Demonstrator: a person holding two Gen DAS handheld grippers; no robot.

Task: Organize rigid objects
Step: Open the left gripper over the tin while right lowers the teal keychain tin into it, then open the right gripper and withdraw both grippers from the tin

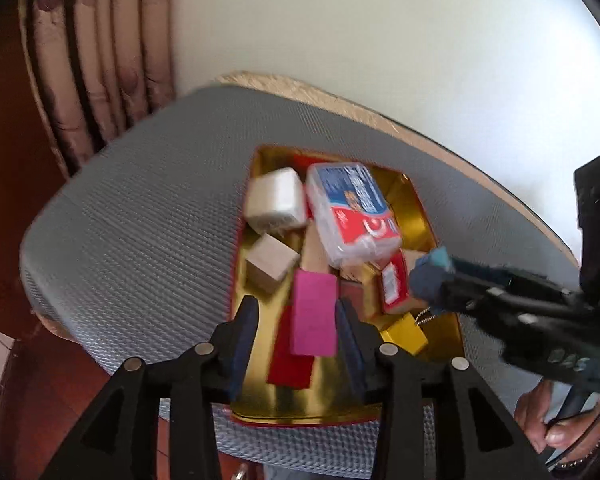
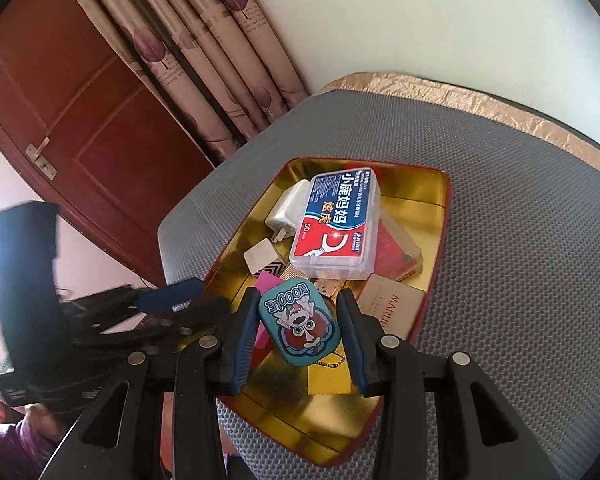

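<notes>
Grey mesh mat (image 2: 520, 240) over a round table, gold cloth trim at the far edge, patterned curtain (image 2: 204, 52) and red door (image 2: 72, 92) behind. Gold tray (image 2: 436, 216) with red rim near the middle of the mat, heaped with small rigid things: floss-pick box (image 2: 336, 224) riding highest on the pile, white charger plug (image 2: 286, 210) at the tray's far left, pale wooden block (image 1: 272, 264) just nearer, small gold box (image 1: 406, 334) toward the near right corner. Left gripper (image 1: 296, 326) over the tray's near edge, tongs spread, pink block (image 1: 314, 314) lying between them on a red slab, pads apparently clear of it. Right gripper (image 2: 298, 322) pinching a teal cartoon tin (image 2: 300, 324) above the tray's near half, bead chain dangling beneath. Likely next: setting the tin down. Risks: chain snagging on the pile; tin landing on the slanted stack and sliding; floss box toppling if nudged; the two grippers close together and apt to collide.
</notes>
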